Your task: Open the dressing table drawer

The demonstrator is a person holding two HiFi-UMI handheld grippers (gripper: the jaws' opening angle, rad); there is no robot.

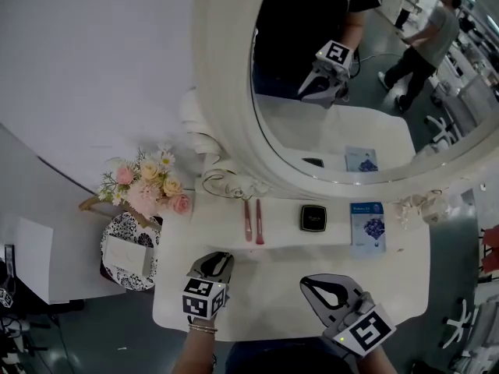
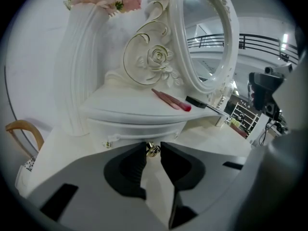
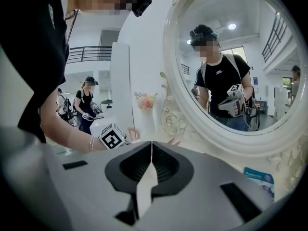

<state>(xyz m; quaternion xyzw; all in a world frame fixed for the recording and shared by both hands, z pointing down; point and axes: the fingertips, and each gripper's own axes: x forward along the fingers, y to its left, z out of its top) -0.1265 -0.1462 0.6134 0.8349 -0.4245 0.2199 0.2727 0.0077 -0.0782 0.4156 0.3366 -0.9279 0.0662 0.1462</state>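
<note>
The white dressing table's small drawer (image 2: 139, 129) sits under the raised shelf, and its front reads as flush with the frame. A little gold knob (image 2: 153, 150) sticks out of it. My left gripper (image 2: 153, 146) is over the lower tabletop (image 1: 265, 302), with its tips pressed on either side of that knob. In the head view the left gripper (image 1: 216, 259) points at the shelf's front edge, which hides the knob there. My right gripper (image 1: 309, 282) hovers over the tabletop's right front, jaws together and empty; the right gripper (image 3: 151, 146) view shows the same.
On the shelf lie two red sticks (image 1: 253, 220), a black compact (image 1: 313, 217) and a blue packet (image 1: 367, 223). A big oval mirror (image 1: 226, 92) rises behind. Flowers (image 1: 148, 185) stand at the left, above a chair (image 1: 129, 249) with a patterned cushion.
</note>
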